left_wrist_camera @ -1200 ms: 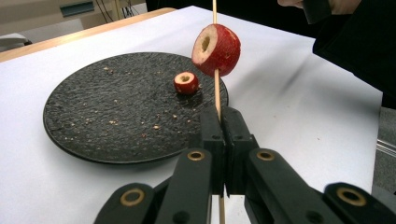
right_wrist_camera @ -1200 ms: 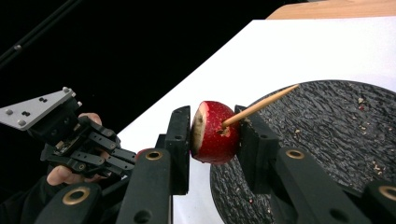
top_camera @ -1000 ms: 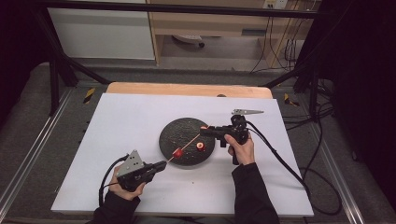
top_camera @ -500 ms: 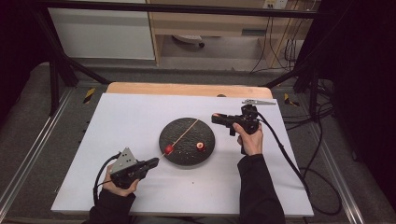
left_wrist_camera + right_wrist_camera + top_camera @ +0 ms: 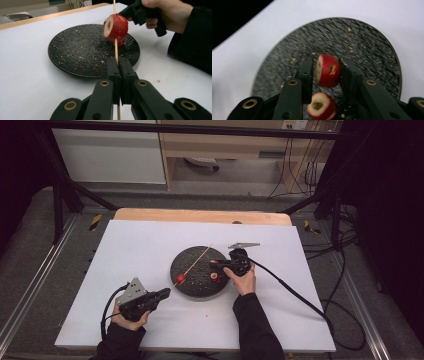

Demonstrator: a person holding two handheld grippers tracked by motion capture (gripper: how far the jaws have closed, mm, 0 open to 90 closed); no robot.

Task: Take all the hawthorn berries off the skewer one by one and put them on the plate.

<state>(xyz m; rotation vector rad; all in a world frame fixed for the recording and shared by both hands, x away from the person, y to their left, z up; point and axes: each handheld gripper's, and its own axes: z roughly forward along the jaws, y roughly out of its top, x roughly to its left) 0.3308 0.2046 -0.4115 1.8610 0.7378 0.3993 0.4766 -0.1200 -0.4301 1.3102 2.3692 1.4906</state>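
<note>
A: State the left gripper (image 5: 117,65) condition.

B: Jaws are clamped on the skewer (image 5: 115,47). One red fruit piece (image 5: 116,27) is threaded on it, upper centre of the left gripper view, above the black plate (image 5: 75,50).

A: And the right gripper (image 5: 325,72)?

B: Its jaws bracket a second fruit piece (image 5: 328,70) at centre frame of its own view, just above the plate; motion blur prevents confirming contact, so I cannot tell whether it grips. A third piece (image 5: 320,106) lies on the plate at lower centre.

A: Step in hand?

B: Apparently threading. The next move likely requires aligning the piece's core hole with the skewer tip.

A: Markings?

B: No legible writing.
</note>
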